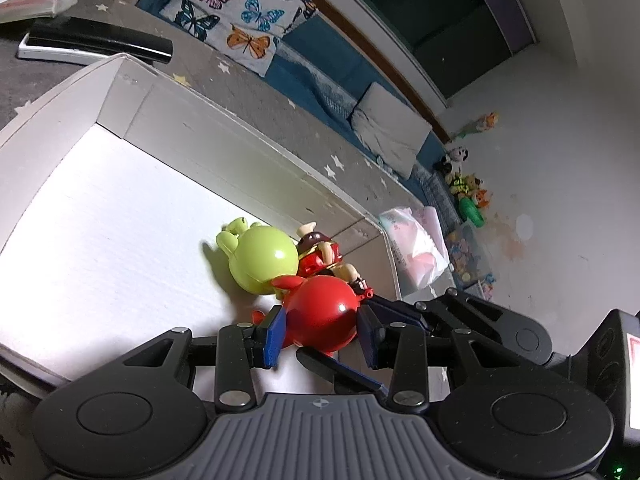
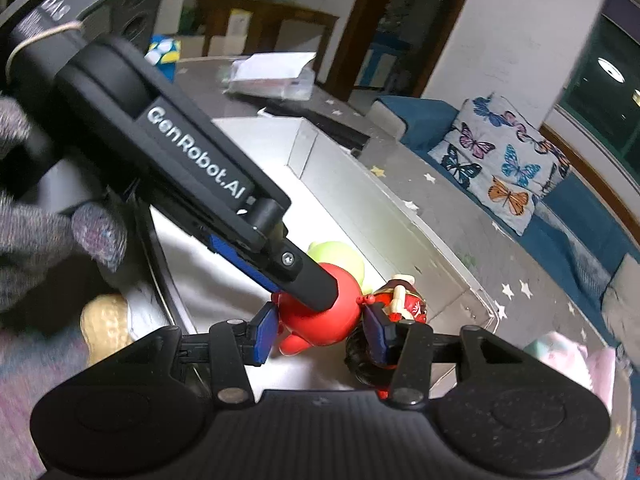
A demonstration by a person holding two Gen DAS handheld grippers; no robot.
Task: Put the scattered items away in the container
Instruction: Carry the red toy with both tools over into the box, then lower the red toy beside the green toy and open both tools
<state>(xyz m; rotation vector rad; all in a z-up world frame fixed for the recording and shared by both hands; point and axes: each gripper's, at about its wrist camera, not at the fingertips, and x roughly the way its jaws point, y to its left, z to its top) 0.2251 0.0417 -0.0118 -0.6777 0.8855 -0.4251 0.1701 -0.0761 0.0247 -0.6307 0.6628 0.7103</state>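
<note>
A white cardboard box point(image 1: 168, 120) sits on a grey star-patterned table. Inside lie a lime-green round toy point(image 1: 260, 260), a small red-and-brown figure point(image 1: 324, 256) and a red round toy point(image 1: 324, 312). My left gripper point(image 1: 320, 340) has its blue pads on both sides of the red toy, over the box floor. In the right wrist view my right gripper point(image 2: 320, 336) also brackets the red toy point(image 2: 320, 320), with the left gripper's finger point(image 2: 312, 284) lying across it. The figure point(image 2: 404, 304) lies by the right pad.
A peanut-shaped toy point(image 2: 106, 332) lies outside the box at the left. A black-and-white remote-like device point(image 1: 96, 44) and a plastic packet point(image 2: 272, 76) lie beyond the box. A pink plastic bag point(image 1: 416, 248) sits past the box's right wall. A blue sofa with a butterfly cushion point(image 1: 240, 12) is behind.
</note>
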